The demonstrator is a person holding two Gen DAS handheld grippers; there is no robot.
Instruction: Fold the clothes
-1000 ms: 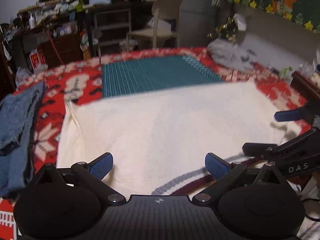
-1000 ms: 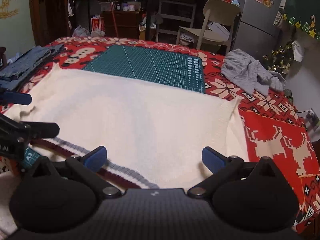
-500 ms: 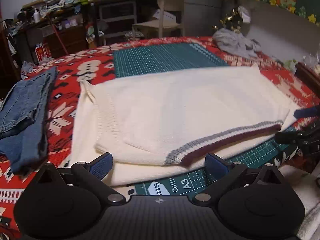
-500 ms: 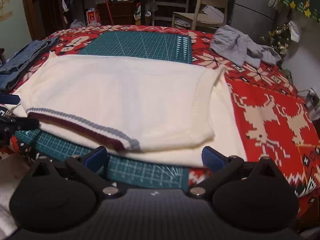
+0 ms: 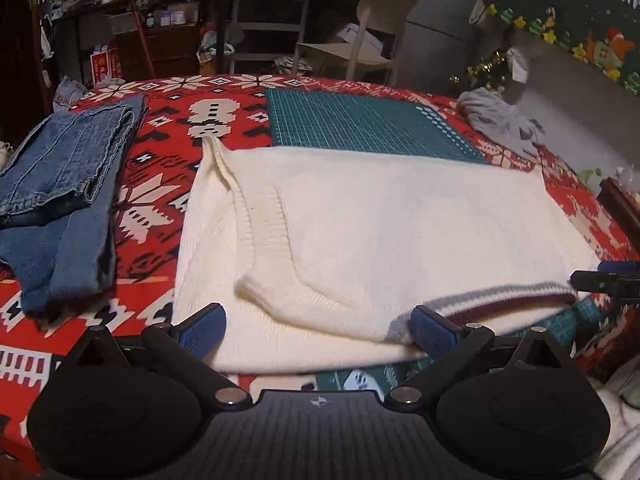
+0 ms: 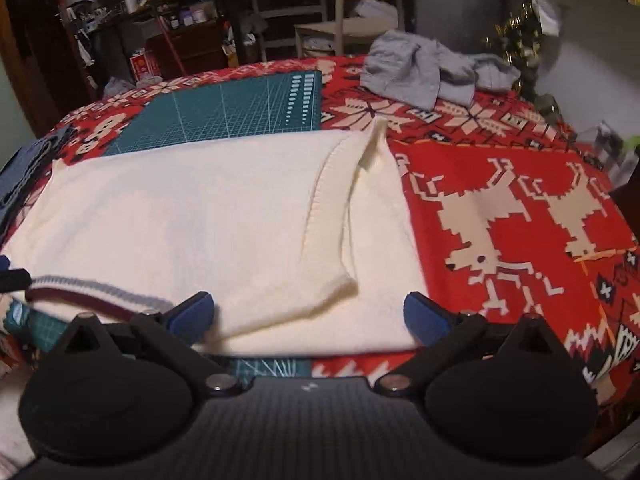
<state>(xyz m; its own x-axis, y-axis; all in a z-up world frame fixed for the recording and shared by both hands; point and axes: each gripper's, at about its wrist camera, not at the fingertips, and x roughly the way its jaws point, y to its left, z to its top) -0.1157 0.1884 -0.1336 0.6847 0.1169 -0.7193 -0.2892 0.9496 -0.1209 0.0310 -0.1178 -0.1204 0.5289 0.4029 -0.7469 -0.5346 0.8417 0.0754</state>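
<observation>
Dim room, fisheye-warped edges, perhaps slight blur

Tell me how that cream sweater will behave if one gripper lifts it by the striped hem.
The sweater is probably floppy: its folded layers drape flat with soft, rounded edges, so it would sag and unfold. The striped hem looks thick and ribbed, so the fingers should likely grip it without slipping. The chunky knit suggests some weight, so the rest may drag across the tablecloth.
</observation>
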